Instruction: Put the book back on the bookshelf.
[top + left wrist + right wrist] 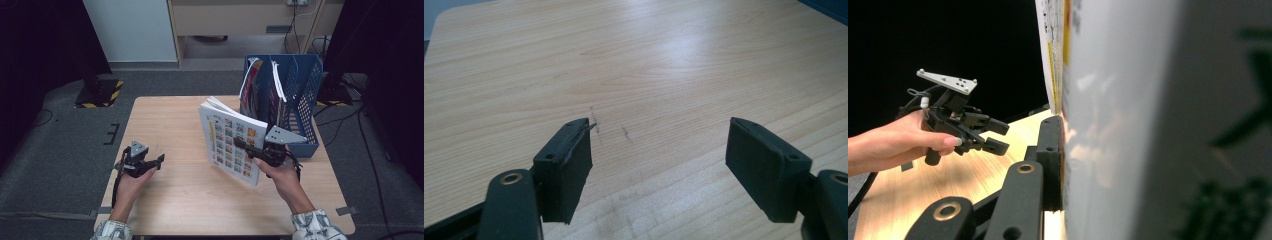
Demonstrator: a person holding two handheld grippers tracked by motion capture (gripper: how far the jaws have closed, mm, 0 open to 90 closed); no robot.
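A thick white book (227, 132) with a grid of small coloured pictures on its cover stands tilted above the wooden table (190, 200), just in front of the blue file rack (300, 80). My right gripper (241, 144) is shut on its lower right edge. In the right gripper view one black pad (1050, 155) presses flat on the glossy cover of the book (1128, 125), and the other jaw is hidden behind it. My left gripper (159, 161) is held low over the table's left part, open, with only bare wood between its jaws (659, 123). The left gripper (993, 136) also appears farther off.
The blue mesh rack stands at the table's back right and holds two upright books or folders (252, 85). Dark stands and cables sit on the grey floor around the table. A hazard-striped base (100, 93) lies beyond the back left corner.
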